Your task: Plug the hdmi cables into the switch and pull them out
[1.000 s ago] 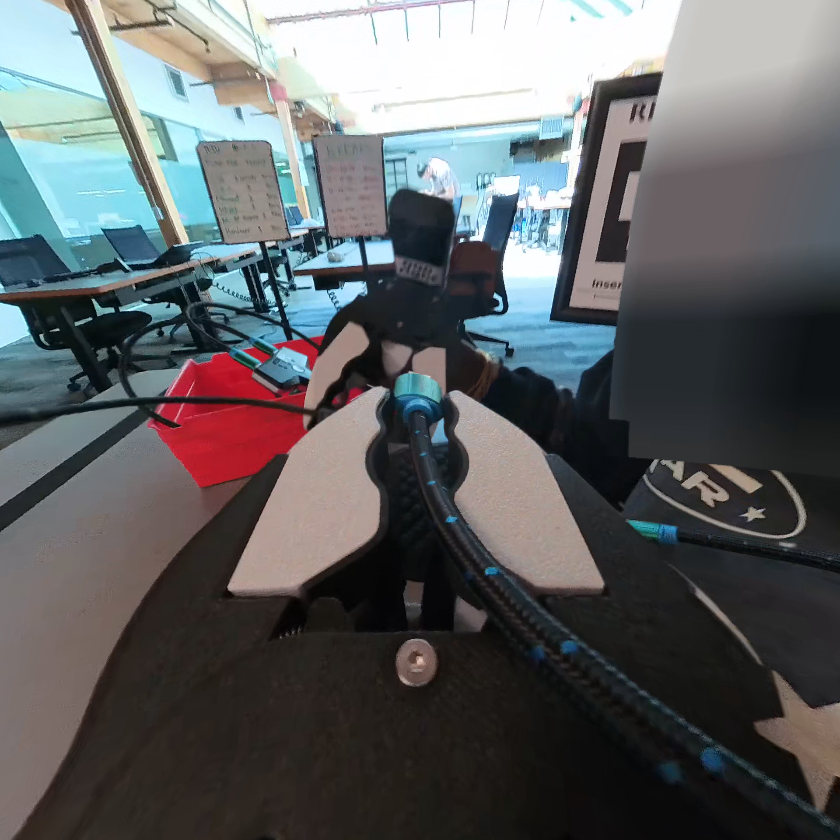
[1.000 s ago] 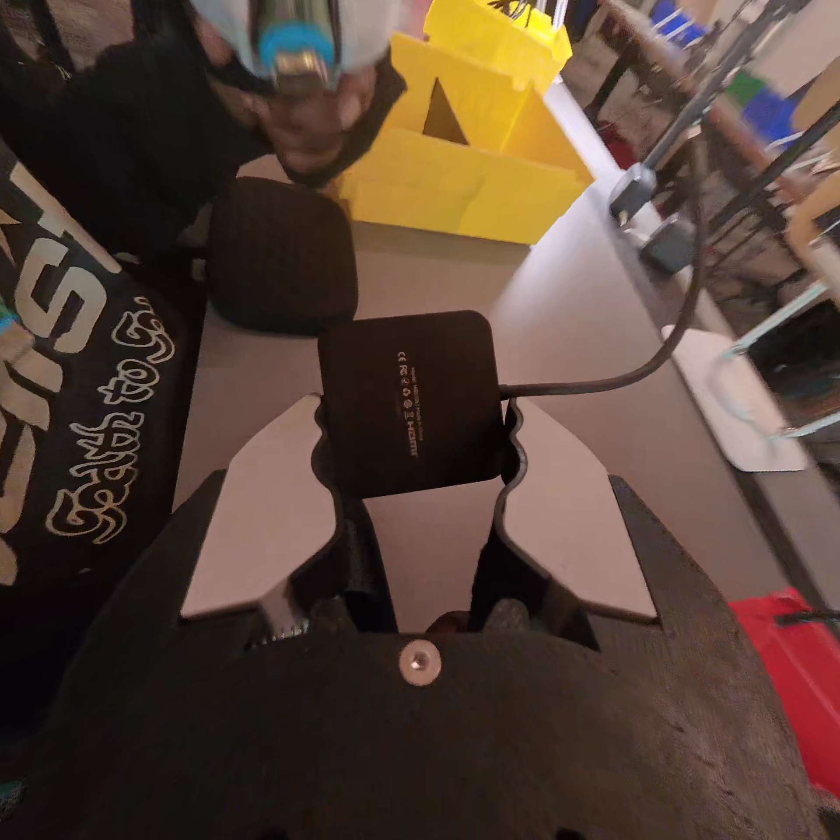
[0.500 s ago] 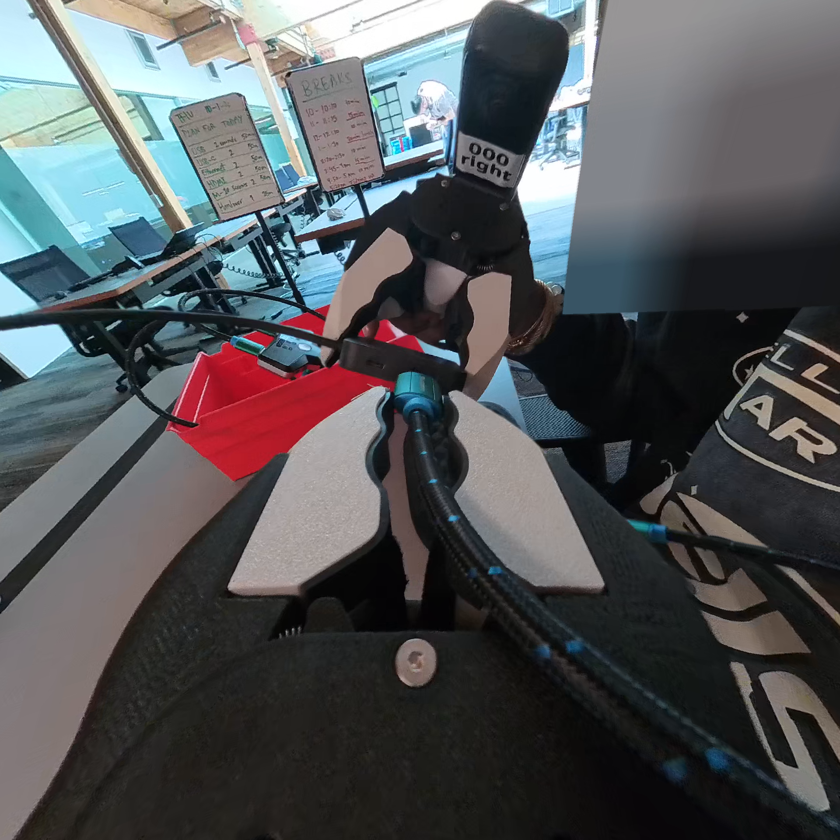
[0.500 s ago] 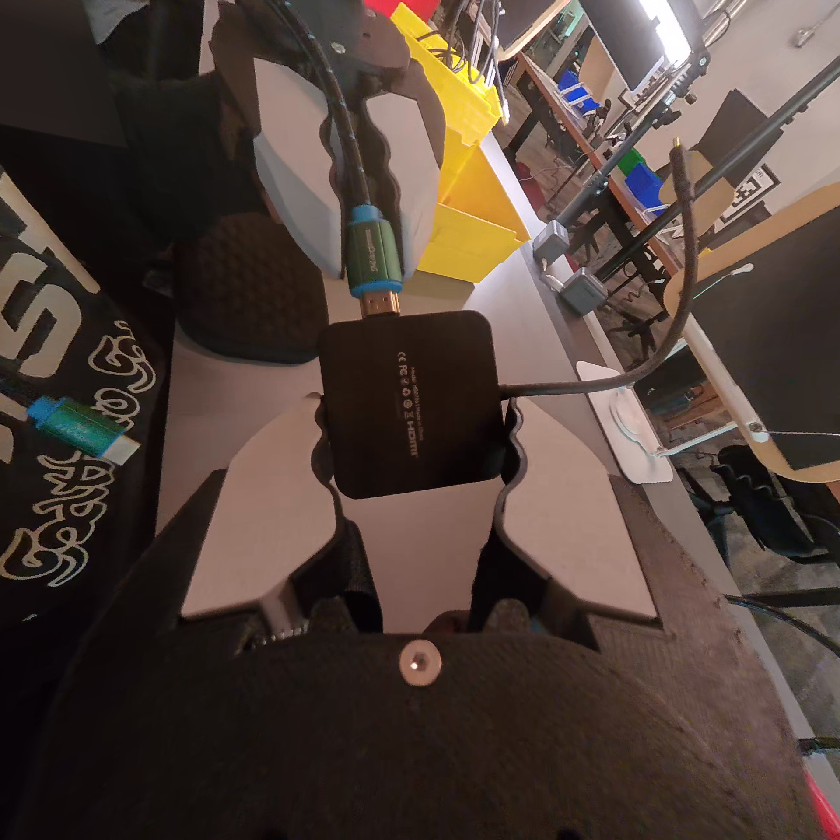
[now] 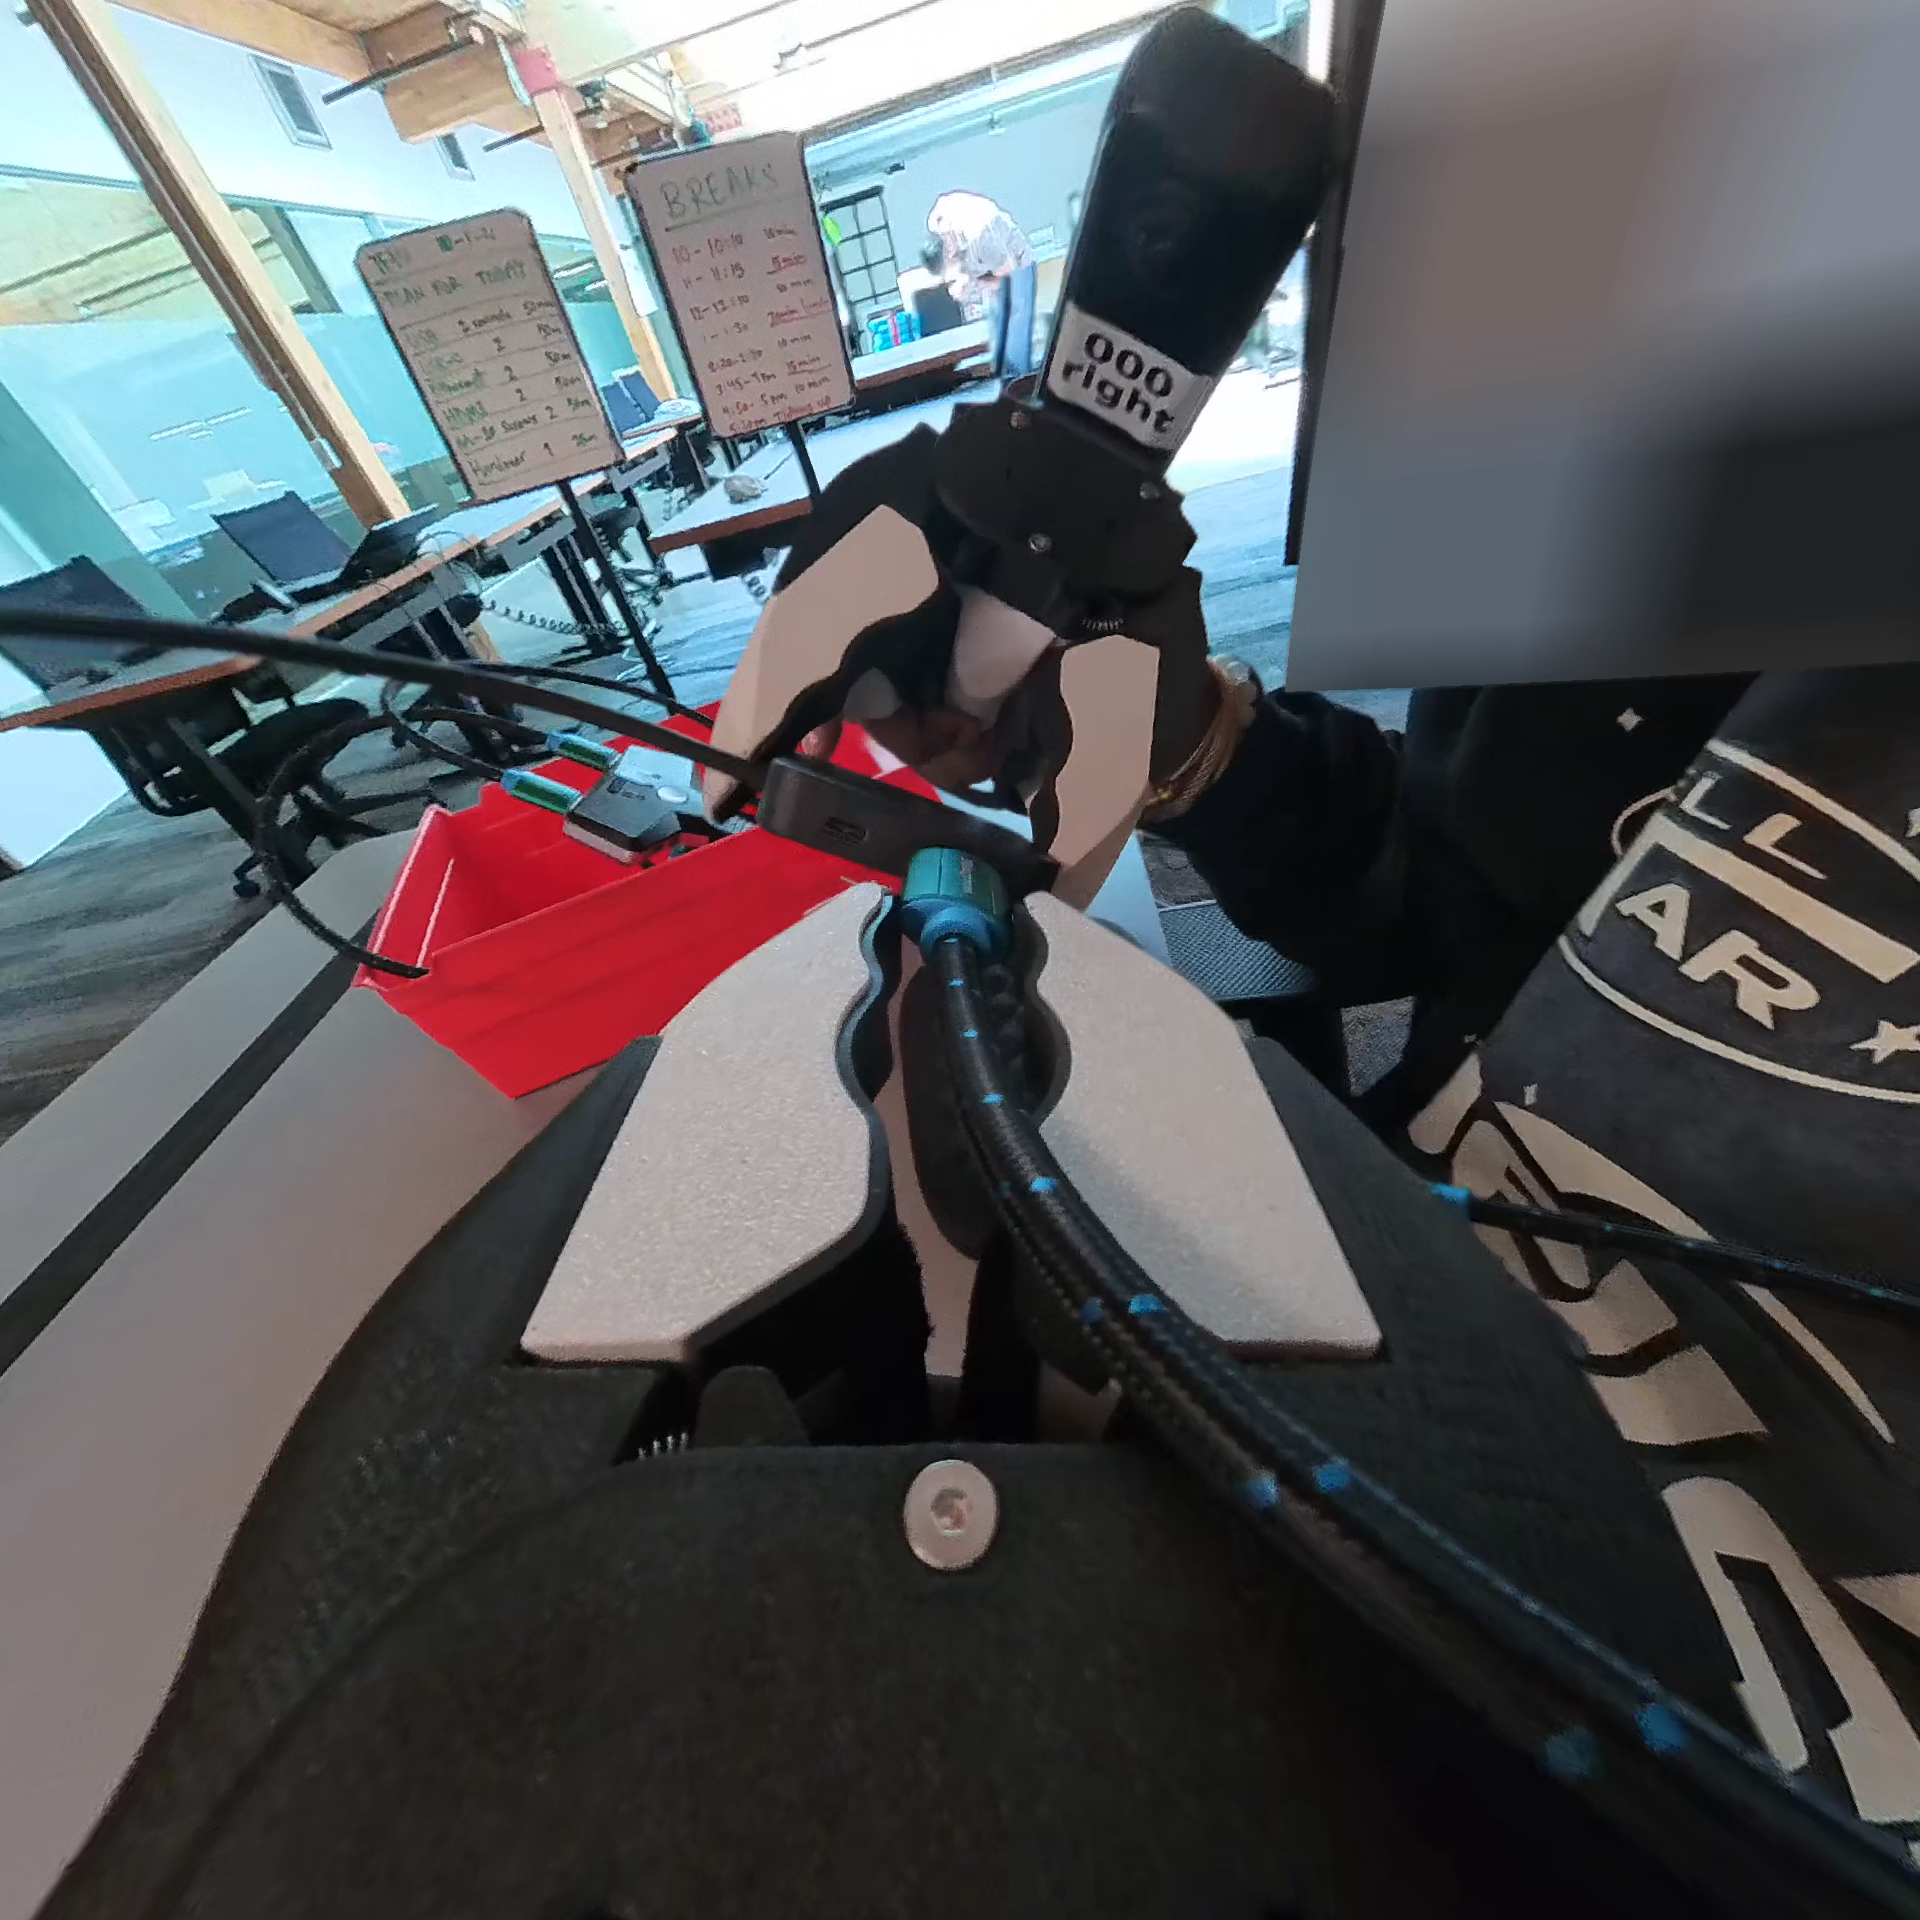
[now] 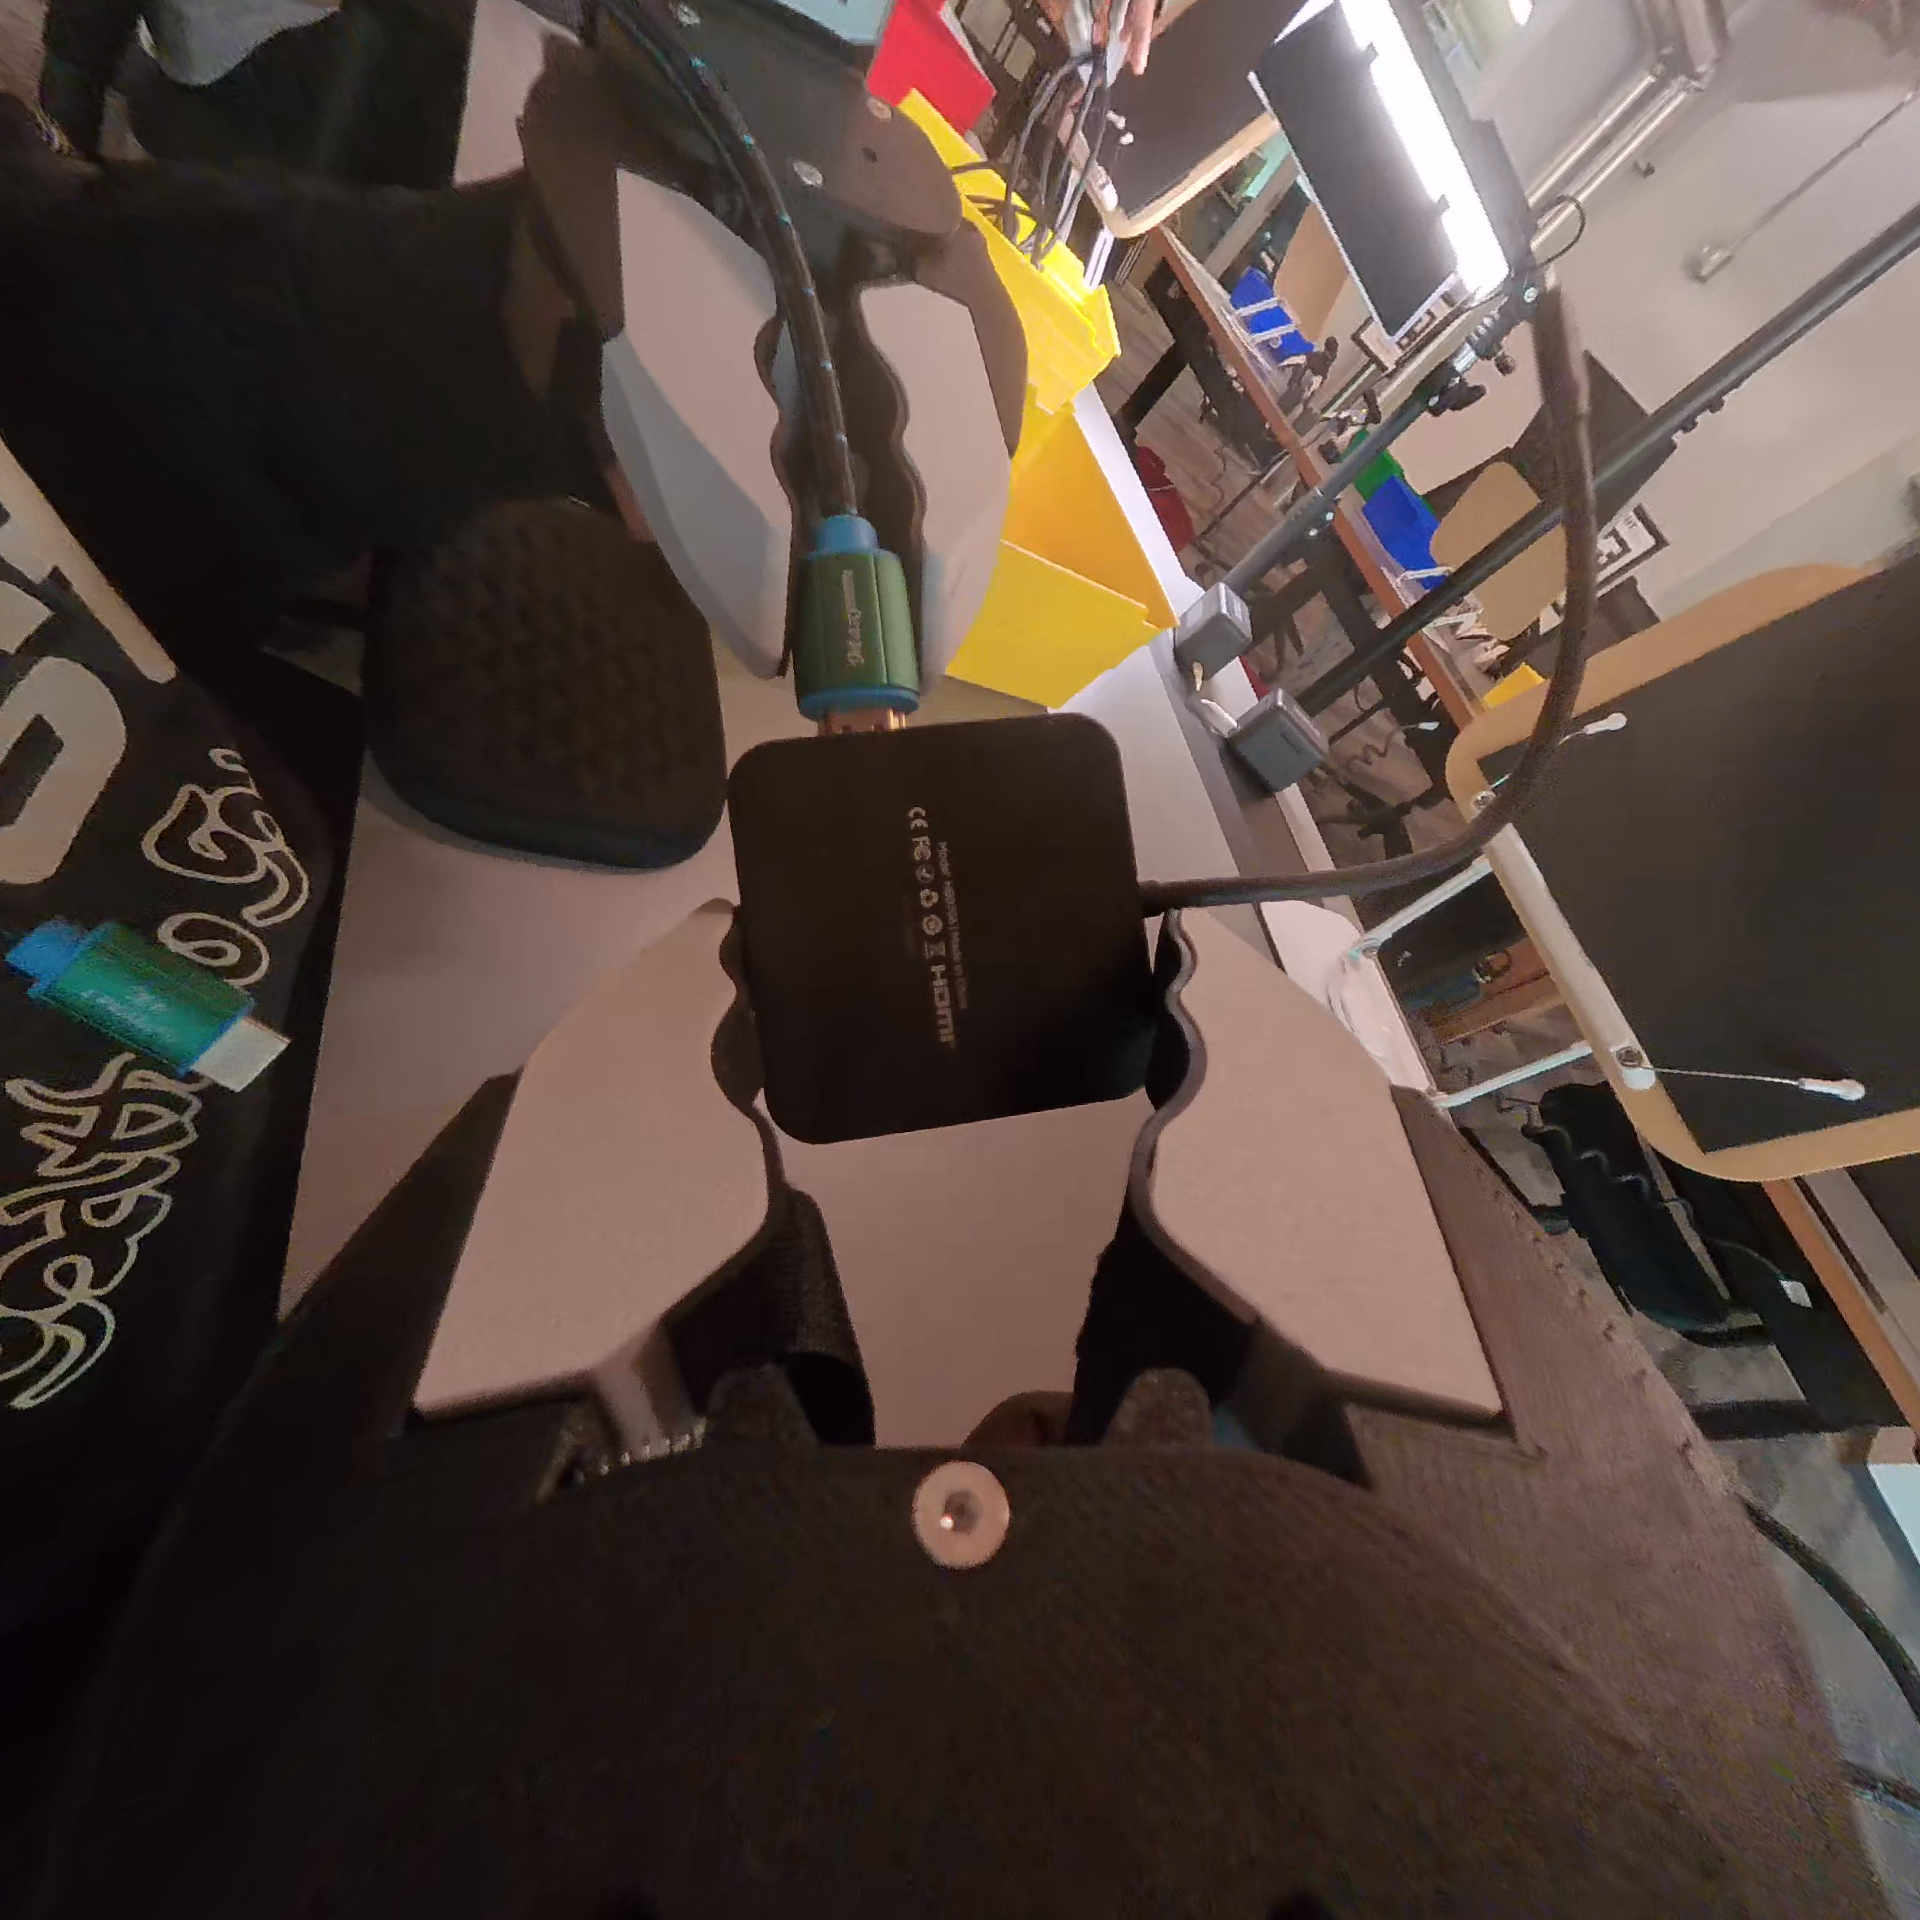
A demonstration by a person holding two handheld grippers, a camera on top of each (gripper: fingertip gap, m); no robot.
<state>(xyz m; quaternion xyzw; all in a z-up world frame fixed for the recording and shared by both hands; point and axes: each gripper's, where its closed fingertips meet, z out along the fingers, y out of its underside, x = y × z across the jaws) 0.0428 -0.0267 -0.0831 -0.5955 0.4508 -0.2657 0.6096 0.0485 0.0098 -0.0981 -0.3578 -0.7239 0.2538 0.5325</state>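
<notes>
The right gripper (image 6: 940,997) is gripping a black, square, rounded-corner HDMI switch (image 6: 935,914) by its two sides, holding it in the air above a grey table (image 6: 436,997). The switch's flat face is carrying small pale printed markings and logos, and a thin black lead (image 6: 1351,883) is leaving its right edge. The left gripper (image 5: 951,935) is clenched on a braided black-and-blue HDMI cable (image 5: 1039,1143) just behind its green plug with blue collar (image 6: 854,623); a line of small print is running along the plug body. The plug's gold tip is meeting the switch's far edge; how deep it is sitting cannot be told. A second green-and-blue plug (image 6: 145,1003) is lying loose to the left, against dark printed clothing. A white label is showing on the right gripper's black handle (image 5: 1184,239).
</notes>
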